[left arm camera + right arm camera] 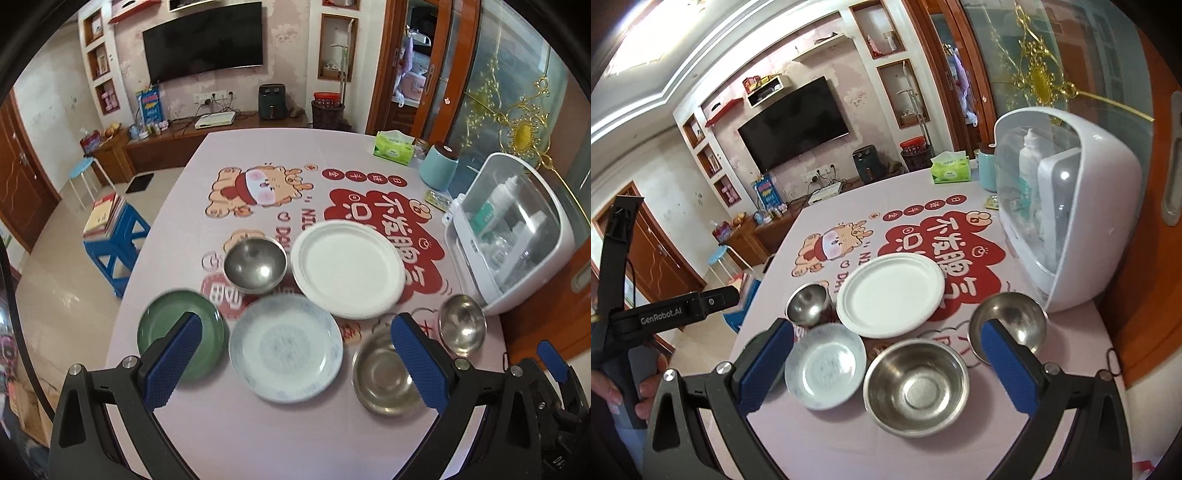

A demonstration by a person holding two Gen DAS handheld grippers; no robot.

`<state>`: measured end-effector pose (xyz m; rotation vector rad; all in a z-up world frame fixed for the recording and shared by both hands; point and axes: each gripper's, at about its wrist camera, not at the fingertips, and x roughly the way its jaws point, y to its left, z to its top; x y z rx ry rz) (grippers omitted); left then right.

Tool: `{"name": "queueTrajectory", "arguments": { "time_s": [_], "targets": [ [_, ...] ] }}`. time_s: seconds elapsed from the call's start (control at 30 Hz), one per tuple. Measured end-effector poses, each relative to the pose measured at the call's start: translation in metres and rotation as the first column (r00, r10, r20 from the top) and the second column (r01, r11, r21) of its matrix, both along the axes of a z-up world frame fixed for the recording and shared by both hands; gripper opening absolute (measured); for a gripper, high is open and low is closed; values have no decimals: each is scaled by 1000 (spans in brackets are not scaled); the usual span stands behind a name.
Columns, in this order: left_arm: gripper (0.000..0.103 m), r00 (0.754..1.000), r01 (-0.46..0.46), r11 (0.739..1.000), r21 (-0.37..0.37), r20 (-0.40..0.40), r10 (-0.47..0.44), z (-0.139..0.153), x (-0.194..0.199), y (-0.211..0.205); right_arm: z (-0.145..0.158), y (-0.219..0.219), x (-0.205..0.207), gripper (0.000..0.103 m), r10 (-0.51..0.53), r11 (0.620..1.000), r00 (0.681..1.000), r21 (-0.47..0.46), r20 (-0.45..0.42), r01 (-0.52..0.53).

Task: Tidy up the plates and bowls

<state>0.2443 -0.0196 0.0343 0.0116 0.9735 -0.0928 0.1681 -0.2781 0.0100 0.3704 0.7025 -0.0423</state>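
Note:
On the pink tablecloth lie a white plate (349,267), a blue-patterned plate (285,347), a green plate (173,338) and three steel bowls: a far one (255,264), a wide near one (384,373) and a small right one (461,328). My left gripper (295,362) is open and empty above the patterned plate. My right gripper (886,365) is open and empty above the wide steel bowl (916,386), with the patterned plate (825,365), white plate (890,295) and the other bowls (809,304) (1010,321) around it.
A white domed storage box (517,236) stands at the table's right edge, with a teal canister (439,166) and a green tissue pack (393,147) behind it. A blue stool with books (110,236) stands left of the table. The table's near edge lies under the grippers.

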Motion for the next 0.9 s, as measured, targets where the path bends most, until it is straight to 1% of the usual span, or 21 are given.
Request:
{"name": "queueTrajectory", "arguments": {
  "time_s": [0.1,0.27,0.4,0.53,0.73,0.83,0.9],
  "targets": [
    [102,1000,16,1000,17,-18,-16,0,27,2,-1,-7,17,102,-14,999,1000,45,4,14],
    [102,999,39,996,80,-23,-37,-4,74,4,0,-19,48,102,-50,994,999,96,12,48],
    [102,996,77,994,82,-49,-73,-11,110,8,-1,-31,70,102,-91,987,996,134,15,88],
    [102,992,118,991,68,-43,-115,-18,141,11,-12,-44,91,102,-115,974,993,192,-22,117],
    [102,984,177,984,-4,-32,-177,-40,185,21,-42,-58,118,102,-156,950,981,255,-113,180],
    [102,977,208,977,-40,-45,-210,-61,205,23,-60,-62,130,102,-162,937,974,286,-160,203],
    [101,970,233,971,-48,-55,-235,-75,213,19,-75,-63,138,102,-163,930,968,298,-193,216]
  ]
}}
